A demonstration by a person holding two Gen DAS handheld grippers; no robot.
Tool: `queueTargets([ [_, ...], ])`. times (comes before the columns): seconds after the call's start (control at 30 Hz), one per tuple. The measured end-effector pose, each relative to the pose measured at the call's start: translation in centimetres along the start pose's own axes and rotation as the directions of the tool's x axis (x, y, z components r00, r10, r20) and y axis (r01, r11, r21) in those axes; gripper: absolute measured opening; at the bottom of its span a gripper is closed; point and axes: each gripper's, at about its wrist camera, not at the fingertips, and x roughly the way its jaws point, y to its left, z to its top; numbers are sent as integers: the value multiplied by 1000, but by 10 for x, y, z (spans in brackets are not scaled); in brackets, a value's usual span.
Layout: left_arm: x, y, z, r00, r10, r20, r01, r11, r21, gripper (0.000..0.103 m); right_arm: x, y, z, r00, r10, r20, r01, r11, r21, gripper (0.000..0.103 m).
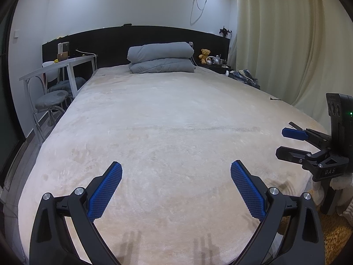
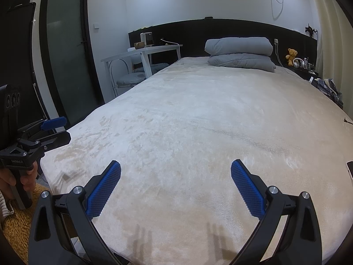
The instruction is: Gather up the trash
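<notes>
A wide bed with a cream fleece cover (image 1: 167, 119) fills both views (image 2: 198, 114). My left gripper (image 1: 176, 187) is open and empty over the foot of the bed; it also shows at the left edge of the right wrist view (image 2: 57, 129). My right gripper (image 2: 176, 187) is open and empty over the foot of the bed, and shows at the right in the left wrist view (image 1: 281, 142). A small dark scrap (image 1: 274, 98) lies near the bed's right edge, also seen in the right wrist view (image 2: 348, 121). No other trash shows on the cover.
A folded grey duvet (image 1: 161, 57) lies at the black headboard (image 1: 110, 37). A white desk (image 1: 59, 68) with stools (image 1: 51, 99) stands left of the bed. A teddy bear (image 1: 204, 55) and clutter sit at the far right, by cream curtains (image 1: 286, 39). A dark glass door (image 2: 66, 50) is at the left.
</notes>
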Motion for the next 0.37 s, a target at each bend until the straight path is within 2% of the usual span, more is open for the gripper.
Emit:
queueTargets([
  [0.37, 0, 0, 0, 1000, 3, -1, -3, 1000, -1, 97, 0, 0, 0, 1000, -1, -3, 1, 1000, -1, 99],
])
